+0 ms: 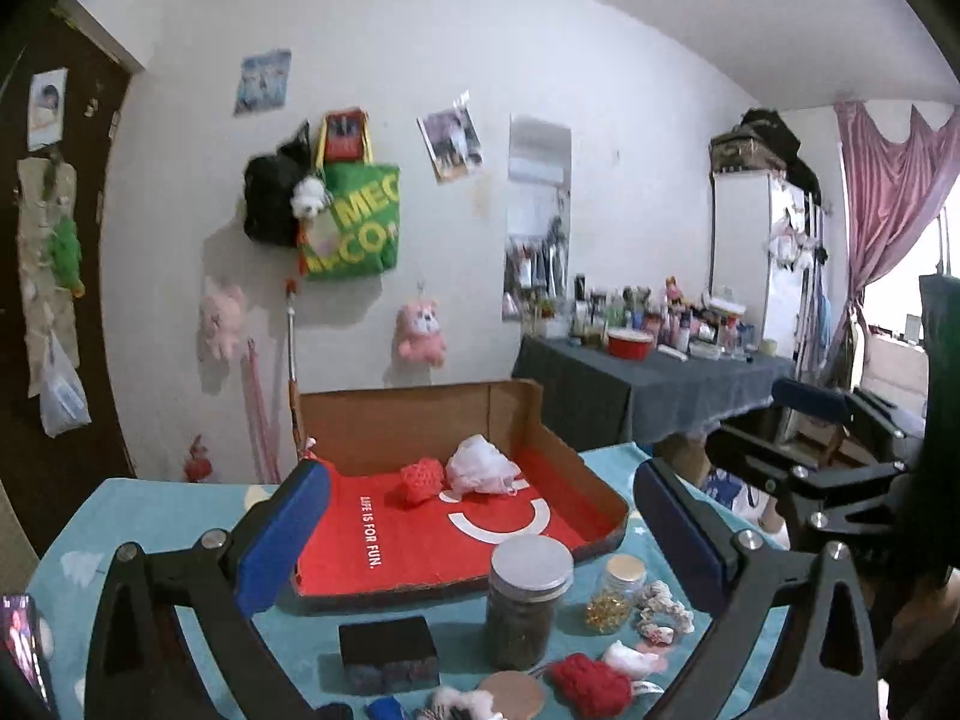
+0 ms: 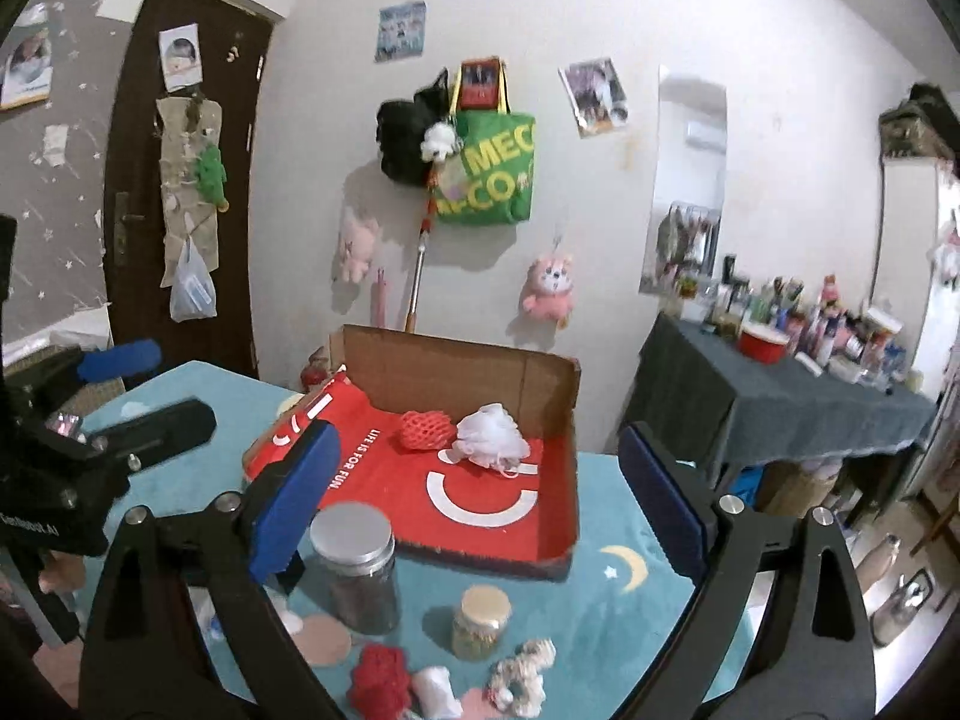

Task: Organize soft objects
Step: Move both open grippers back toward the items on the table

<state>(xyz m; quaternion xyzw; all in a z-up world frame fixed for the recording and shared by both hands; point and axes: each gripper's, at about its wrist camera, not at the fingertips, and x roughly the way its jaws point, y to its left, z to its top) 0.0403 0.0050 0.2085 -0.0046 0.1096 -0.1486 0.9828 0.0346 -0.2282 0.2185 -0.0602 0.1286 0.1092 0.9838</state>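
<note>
1. Left gripper (image 1: 480, 516) is spread wide with nothing between its blue pads, just hanging above the counter (image 1: 180, 516).
2. On the counter's near edge, left to right: a black box (image 1: 387, 648), a tall jar (image 1: 528, 600), a small jar (image 1: 618, 594), plus a red knit ball (image 1: 591, 684) and a scrunchie (image 1: 663, 609).
3. The cardboard tray (image 2: 456, 372) behind them holds a red mesh ball (image 2: 427, 430) touching a white puff (image 2: 492, 435).
4. Right gripper (image 2: 480, 504) is wide too, holding nothing.
</note>
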